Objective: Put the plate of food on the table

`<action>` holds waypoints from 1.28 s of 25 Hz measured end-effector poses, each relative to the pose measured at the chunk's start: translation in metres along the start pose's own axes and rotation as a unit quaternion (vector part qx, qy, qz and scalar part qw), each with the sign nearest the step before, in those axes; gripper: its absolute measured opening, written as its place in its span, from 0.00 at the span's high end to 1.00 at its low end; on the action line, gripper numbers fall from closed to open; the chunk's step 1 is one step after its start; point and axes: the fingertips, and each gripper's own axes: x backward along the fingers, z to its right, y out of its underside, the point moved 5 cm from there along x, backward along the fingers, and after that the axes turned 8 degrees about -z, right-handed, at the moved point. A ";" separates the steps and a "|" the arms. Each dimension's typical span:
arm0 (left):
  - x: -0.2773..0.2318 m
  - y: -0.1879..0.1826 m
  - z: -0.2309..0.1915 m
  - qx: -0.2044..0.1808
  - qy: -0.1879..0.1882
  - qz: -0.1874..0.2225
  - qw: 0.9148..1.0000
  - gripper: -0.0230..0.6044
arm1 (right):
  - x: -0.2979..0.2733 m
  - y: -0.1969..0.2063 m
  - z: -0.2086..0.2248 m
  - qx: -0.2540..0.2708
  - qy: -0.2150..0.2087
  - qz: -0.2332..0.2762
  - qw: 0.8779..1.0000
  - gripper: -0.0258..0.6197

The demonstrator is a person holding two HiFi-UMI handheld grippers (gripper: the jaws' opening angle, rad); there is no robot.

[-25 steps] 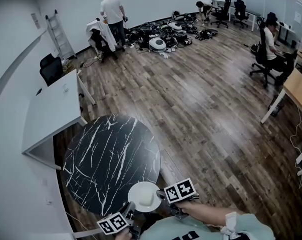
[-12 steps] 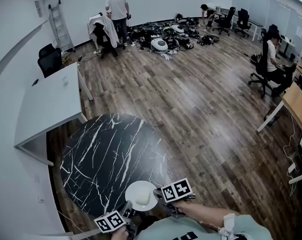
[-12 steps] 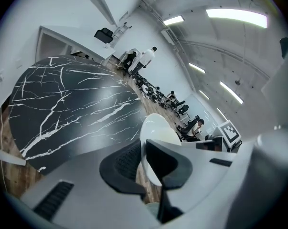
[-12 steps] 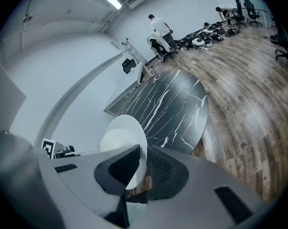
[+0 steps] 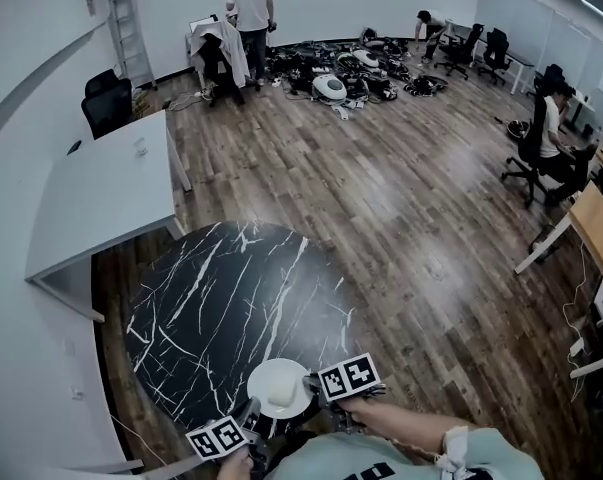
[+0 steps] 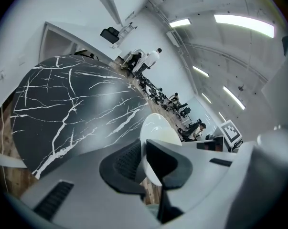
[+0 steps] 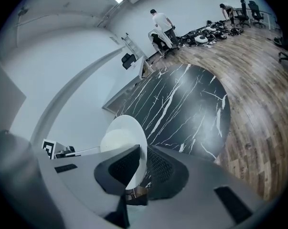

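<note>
Head view: round black table (image 5: 231, 308) with white marble veining, standing on wooden floor (image 5: 421, 218); white desk (image 5: 101, 198) beside its far left edge. White plate (image 5: 279, 388) sits over the near edge of the tabletop, carrying a pale piece of food (image 5: 281, 395); whether the plate touches the marble cannot be told. Left gripper (image 5: 253, 412) meets the plate's near left rim, and right gripper (image 5: 316, 390) meets its right rim, each with a marker cube behind. Left gripper view: left gripper (image 6: 144, 159), jaws closed narrow on the plate (image 6: 155, 128) rim, the rim wedged between the two dark pads; food (image 6: 166, 137) shows pale on the plate's upper face; table (image 6: 72, 104) spreads beyond. Right gripper view: right gripper (image 7: 143, 163), jaws likewise clamped on the plate (image 7: 129, 128) rim, one ribbed pad on each face; food (image 7: 116, 140) shows as a cream lump; table (image 7: 186, 104) lies beyond, with floor (image 7: 258, 94) at right.
</note>
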 end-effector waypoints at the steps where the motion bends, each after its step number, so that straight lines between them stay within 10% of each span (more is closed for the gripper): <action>1: 0.001 -0.003 -0.005 0.001 0.000 0.000 1.000 0.90 | -0.005 -0.003 -0.002 -0.001 0.000 0.000 1.000 0.88; 32: -0.053 -0.008 -0.127 0.007 -0.045 -0.009 0.999 0.90 | -0.148 -0.011 0.038 -0.022 0.038 -0.024 0.999 0.87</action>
